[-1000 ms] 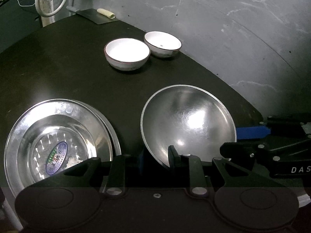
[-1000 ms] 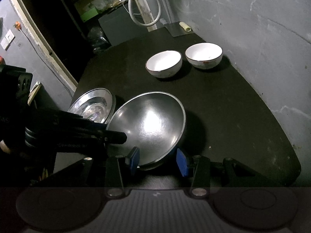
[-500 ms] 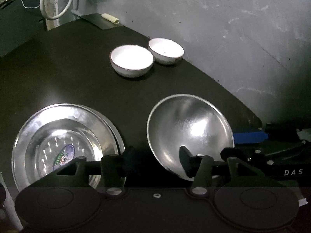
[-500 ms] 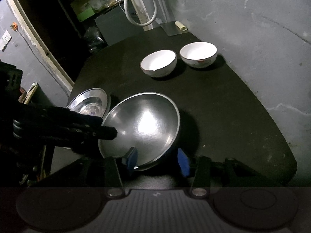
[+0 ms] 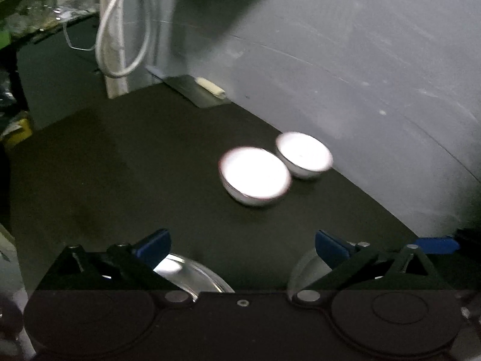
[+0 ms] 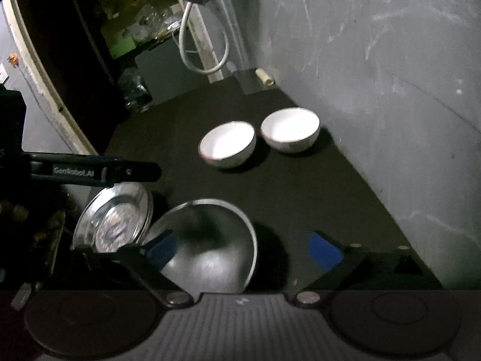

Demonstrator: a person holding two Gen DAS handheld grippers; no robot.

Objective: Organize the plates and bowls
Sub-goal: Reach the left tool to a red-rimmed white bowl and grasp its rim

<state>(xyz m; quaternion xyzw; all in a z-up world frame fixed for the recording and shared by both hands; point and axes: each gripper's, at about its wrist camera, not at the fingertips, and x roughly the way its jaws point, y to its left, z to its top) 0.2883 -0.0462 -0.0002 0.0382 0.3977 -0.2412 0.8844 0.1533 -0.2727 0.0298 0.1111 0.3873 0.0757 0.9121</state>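
- My left gripper (image 5: pixel 243 245) has its two blue-tipped fingers spread very wide, and its jaws are opening right now. Nothing is between them but bare black table (image 5: pixel 120 165).
- In my left view, the two white round china bowls sit ahead of the open fingers, well apart from them. The nearer white bowl (image 5: pixel 255 175) and the farther white bowl (image 5: pixel 303 155) are side by side, close to the grey wall (image 5: pixel 360 60).
- This view is blurry. Low down, under my left finger, I see the edge of the shiny flat metal plates (image 5: pixel 192 273). Under my right finger I see the rim of the big shiny round metal bowl (image 5: pixel 303 270).
- My right gripper (image 6: pixel 243 248) is also spread wide and its jaws are opening. It holds nothing.
- In my right view the big metal bowl (image 6: pixel 210 246) rests on the table, right by the left blue finger (image 6: pixel 162 248), which crosses in front of its rim. I cannot tell if they touch. The right blue finger (image 6: pixel 324 248) is clear of the bowl.
- The metal plates (image 6: pixel 115 219) lie just left of the big bowl, almost touching it.
- My left gripper's black finger (image 6: pixel 90 170) reaches in above the plates.
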